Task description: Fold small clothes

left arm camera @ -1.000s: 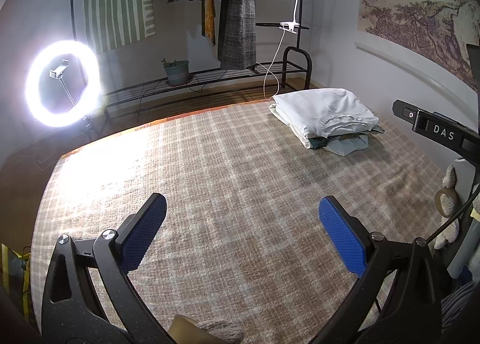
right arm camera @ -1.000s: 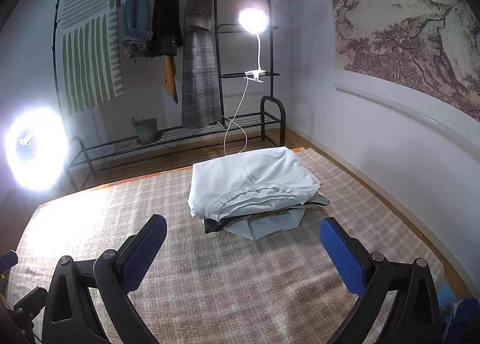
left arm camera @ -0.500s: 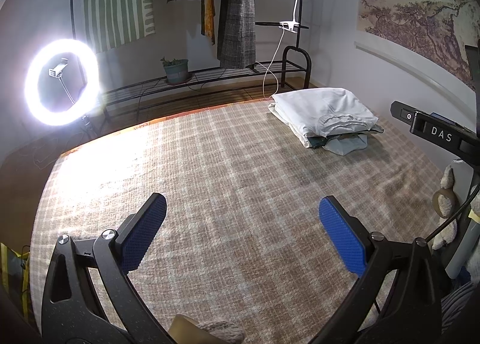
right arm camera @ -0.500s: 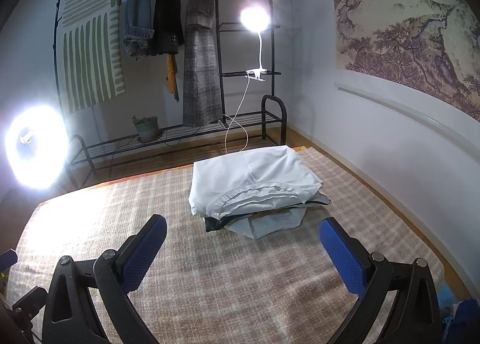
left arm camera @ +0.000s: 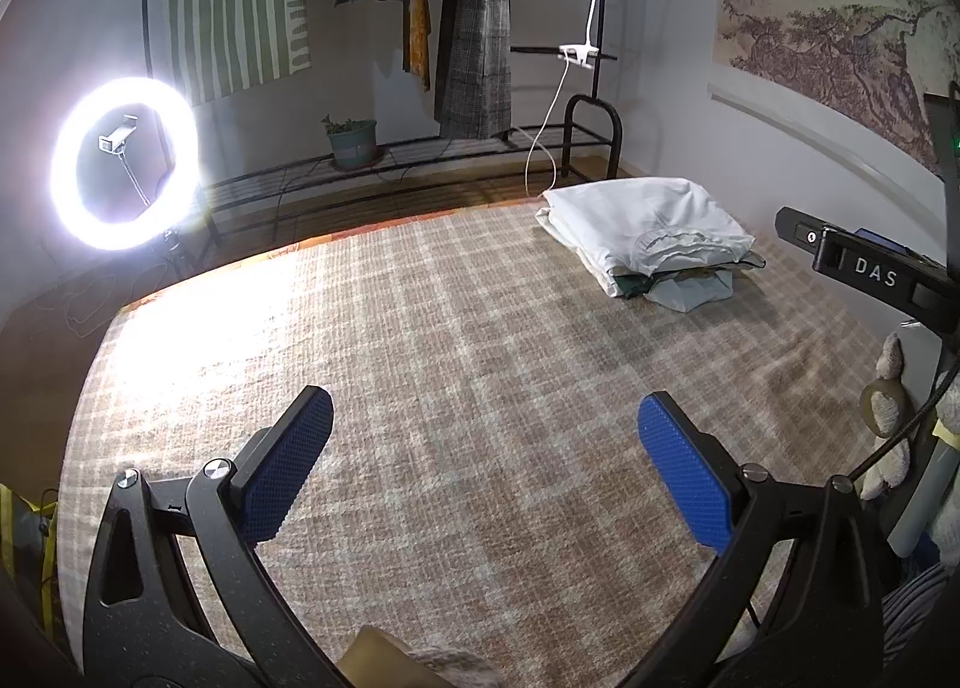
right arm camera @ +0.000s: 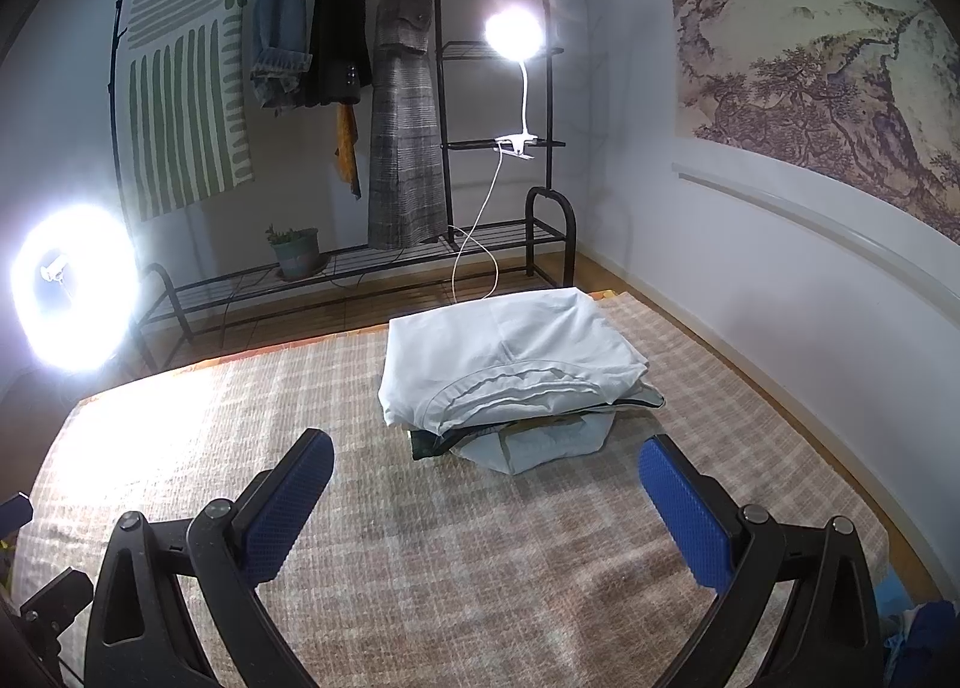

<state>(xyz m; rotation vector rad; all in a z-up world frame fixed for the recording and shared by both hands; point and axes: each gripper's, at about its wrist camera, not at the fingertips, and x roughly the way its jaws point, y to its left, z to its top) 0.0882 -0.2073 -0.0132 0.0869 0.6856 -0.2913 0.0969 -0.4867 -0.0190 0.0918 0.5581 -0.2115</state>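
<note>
The right gripper (right arm camera: 486, 499), with its blue textured pads (right arm camera: 288, 502) spread wide and nothing between them, hangs over the beige checked woven blanket (right arm camera: 456, 586) and looks almost straight at the stack of folded small clothes (right arm camera: 510, 370): a pale white garment on top, a dark green layer and a light grey-blue piece poking out beneath. The stack lies ahead of these fingers and slightly right of the midline, near but not touching. The left gripper (left arm camera: 486, 469) is likewise spread and empty, its blue pads (left arm camera: 288, 472) over bare blanket; from it the same stack (left arm camera: 648, 235) sits well apart, far ahead and off to the right. So the right hand is clearly the nearer one. The stack's long axis appears to run crosswise to the right gripper's reach, its folded edges facing the fingers. No loose, unfolded garment is visible on the blanket, so I judge the next piece must come from out of view.
</note>
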